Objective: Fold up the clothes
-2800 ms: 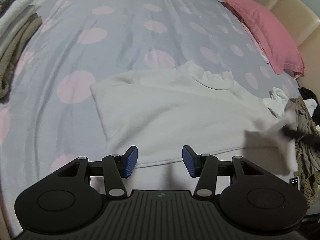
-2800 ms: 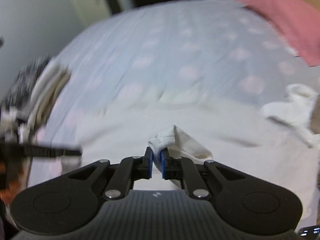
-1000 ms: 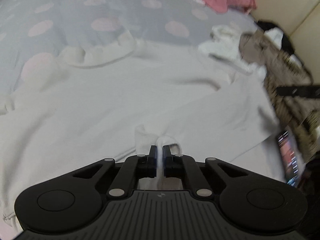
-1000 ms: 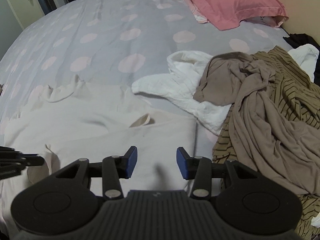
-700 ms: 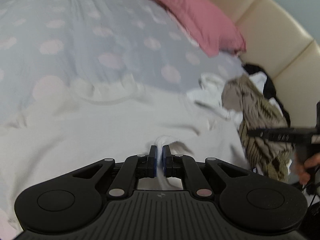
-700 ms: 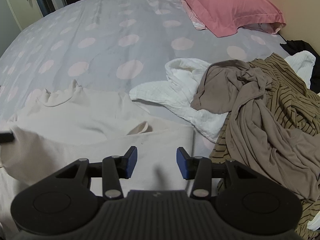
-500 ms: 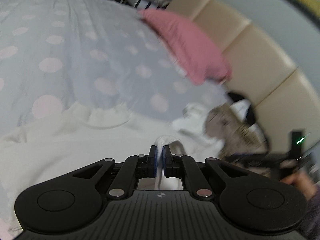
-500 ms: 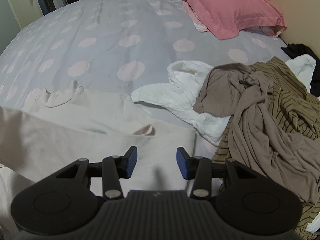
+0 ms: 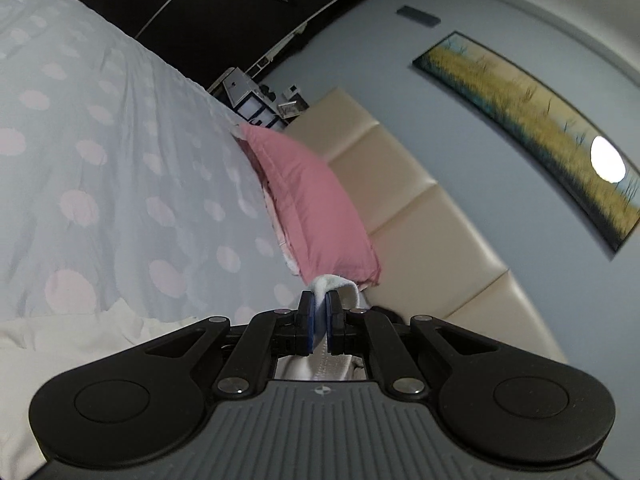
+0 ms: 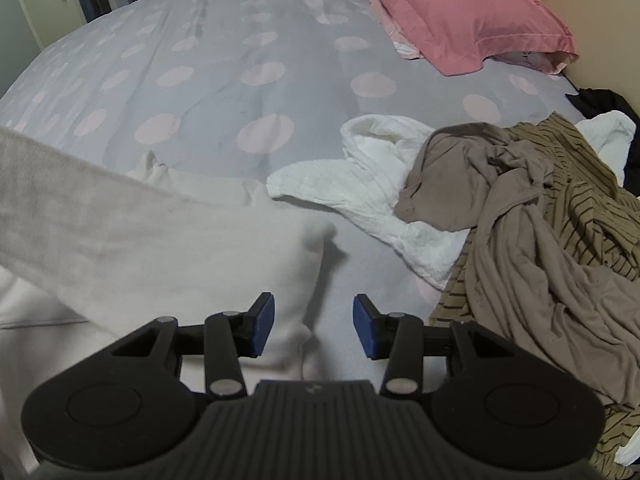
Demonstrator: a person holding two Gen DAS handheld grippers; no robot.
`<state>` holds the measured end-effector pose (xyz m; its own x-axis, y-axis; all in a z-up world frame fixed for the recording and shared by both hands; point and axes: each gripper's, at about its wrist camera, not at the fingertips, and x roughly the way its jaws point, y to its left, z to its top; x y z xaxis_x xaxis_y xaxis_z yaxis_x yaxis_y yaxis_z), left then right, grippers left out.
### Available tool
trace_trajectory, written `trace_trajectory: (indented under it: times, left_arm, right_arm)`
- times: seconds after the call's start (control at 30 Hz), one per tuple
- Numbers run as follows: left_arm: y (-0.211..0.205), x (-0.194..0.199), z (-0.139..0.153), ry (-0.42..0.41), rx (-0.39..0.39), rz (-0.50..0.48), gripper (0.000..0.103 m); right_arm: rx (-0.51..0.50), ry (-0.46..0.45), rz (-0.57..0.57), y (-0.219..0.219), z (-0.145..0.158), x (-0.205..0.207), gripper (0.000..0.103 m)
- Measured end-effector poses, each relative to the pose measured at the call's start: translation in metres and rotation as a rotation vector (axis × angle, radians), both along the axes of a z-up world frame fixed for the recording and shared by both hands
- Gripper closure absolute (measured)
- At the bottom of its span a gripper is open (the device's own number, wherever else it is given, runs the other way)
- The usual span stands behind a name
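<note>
Between the blue pads of the left gripper (image 9: 319, 312), pinched tight, sits a soft fold of the cream sweater (image 10: 168, 236), lifted and stretched flat over the dotted grey bed cover (image 10: 224, 40), while the right gripper (image 10: 314, 330) hangs spread wide with nothing in it above its edge.

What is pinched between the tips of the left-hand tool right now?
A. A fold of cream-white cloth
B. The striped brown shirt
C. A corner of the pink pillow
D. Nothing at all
A: in the left wrist view the left gripper is closed on a fold of the cream-white garment, which bulges up between its blue pads.
</note>
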<state>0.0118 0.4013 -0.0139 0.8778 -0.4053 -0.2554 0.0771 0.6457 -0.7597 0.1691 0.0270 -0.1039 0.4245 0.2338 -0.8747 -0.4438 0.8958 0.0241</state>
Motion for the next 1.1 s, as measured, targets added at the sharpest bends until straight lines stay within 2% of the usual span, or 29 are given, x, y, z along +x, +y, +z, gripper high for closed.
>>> trace_trajectory:
  times: [0.13, 0.3, 0.37, 0.47, 0.6, 0.7, 0.73, 0.77, 0.8, 0.93, 1.1]
  left_arm:
    - [0.004, -0.001, 0.001, -0.015, -0.023, 0.013, 0.1]
    - [0.014, -0.006, 0.001, -0.014, -0.029, 0.052, 0.1]
    - [0.018, -0.008, 0.001, -0.013, -0.031, 0.068, 0.1]
    - [0.025, -0.012, -0.004, 0.023, -0.006, 0.105, 0.1]
    - [0.04, -0.02, -0.015, 0.09, 0.023, 0.159, 0.099]
    - [0.054, -0.025, -0.026, 0.172, 0.048, 0.21, 0.1]
    - [0.059, -0.026, -0.03, 0.205, 0.055, 0.229, 0.099]
    - [0.064, -0.027, -0.035, 0.239, 0.062, 0.247, 0.099]
    - [0.067, -0.028, -0.04, 0.27, 0.073, 0.261, 0.099]
    - [0.08, -0.032, -0.063, 0.388, 0.131, 0.305, 0.099]
    - [0.091, -0.033, -0.091, 0.527, 0.201, 0.345, 0.099]
  right_arm:
    - [0.006, 0.0, 0.054, 0.01, -0.003, -0.008, 0.057]
    - [-0.034, 0.01, 0.124, 0.024, -0.016, -0.015, 0.06]
    - [-0.049, 0.015, 0.139, 0.027, -0.022, -0.015, 0.069]
    - [-0.06, 0.011, 0.17, 0.031, -0.031, -0.015, 0.071]
    - [-0.176, -0.056, 0.301, 0.046, -0.045, -0.023, 0.069]
    - [-0.222, -0.097, 0.386, 0.048, -0.056, -0.029, 0.071]
    - [-0.22, -0.098, 0.403, 0.048, -0.057, -0.03, 0.079]
    - [-0.222, -0.099, 0.417, 0.048, -0.058, -0.031, 0.094]
    - [-0.223, -0.099, 0.431, 0.047, -0.059, -0.032, 0.098]
    - [-0.261, -0.086, 0.466, 0.043, -0.061, -0.035, 0.098]
    - [-0.298, -0.04, 0.454, 0.037, -0.066, -0.033, 0.099]
